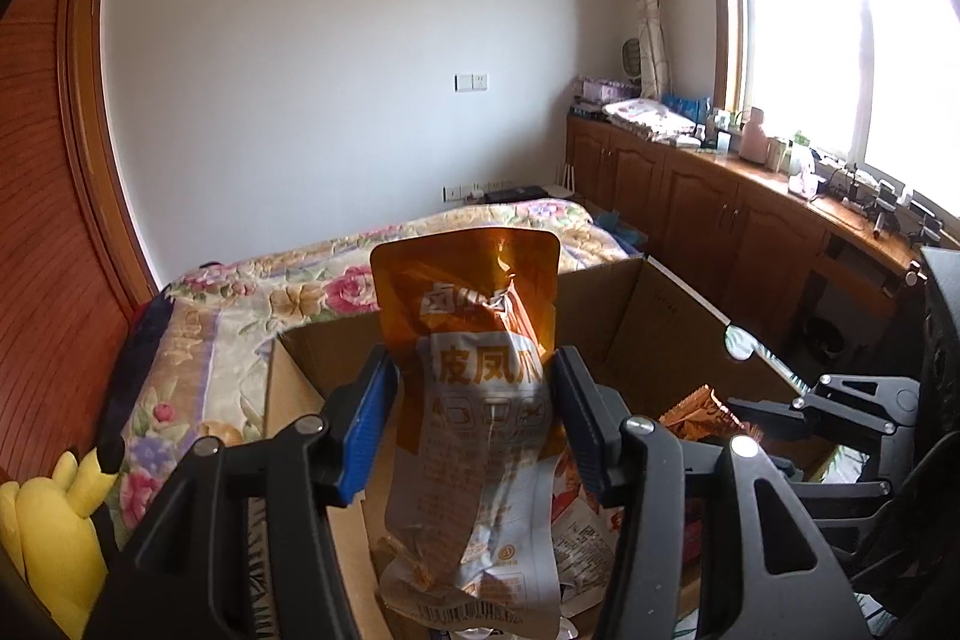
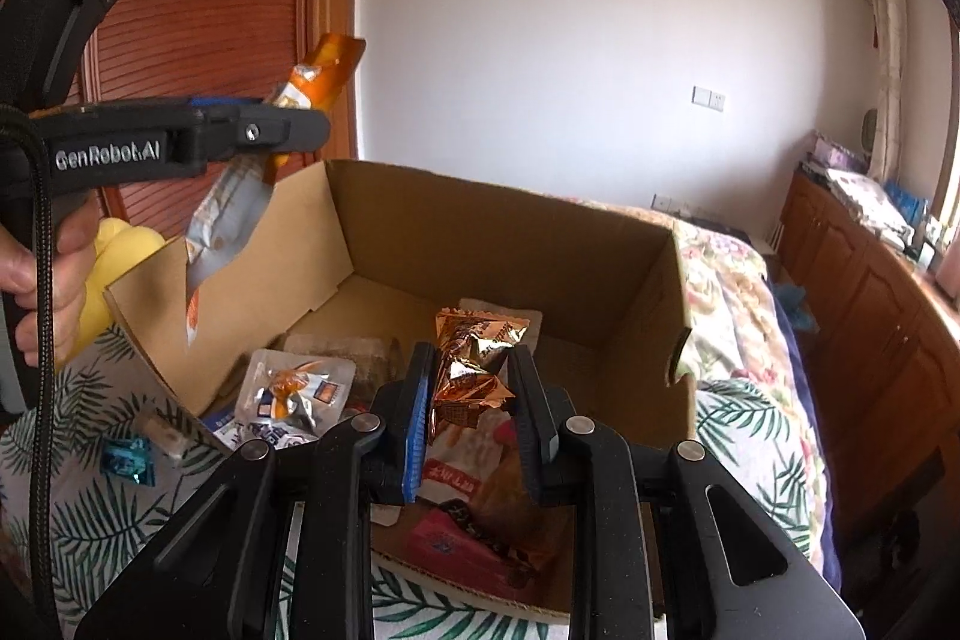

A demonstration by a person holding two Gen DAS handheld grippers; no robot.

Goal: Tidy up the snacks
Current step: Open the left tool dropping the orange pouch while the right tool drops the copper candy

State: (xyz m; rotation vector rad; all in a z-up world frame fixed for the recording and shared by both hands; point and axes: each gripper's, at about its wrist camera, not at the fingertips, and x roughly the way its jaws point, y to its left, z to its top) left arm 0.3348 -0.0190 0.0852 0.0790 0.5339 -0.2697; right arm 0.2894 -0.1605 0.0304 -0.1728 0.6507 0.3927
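My left gripper (image 1: 474, 388) is shut on an orange and silver snack pouch (image 1: 474, 400), held upright above the open cardboard box (image 1: 660, 322). From the right wrist view the same left gripper (image 2: 270, 133) shows side-on at upper left, the pouch (image 2: 240, 196) hanging over the box's left flap. My right gripper (image 2: 471, 400) is shut on a crinkled copper foil snack pack (image 2: 474, 358) over the box (image 2: 510, 232). It also appears at the right edge of the left view as the right gripper (image 1: 756, 412) with the copper pack (image 1: 702, 412). Several snack packets (image 2: 300, 388) lie on the box floor.
The box stands on a bed with a leaf-print cloth (image 2: 90, 490) and a floral quilt (image 1: 252, 292). A blue wrapped sweet (image 2: 129, 460) lies outside the box at left. A yellow plush toy (image 1: 54, 538) sits by the wooden wardrobe (image 1: 42, 220). Wooden cabinets (image 1: 720, 196) run under the window.
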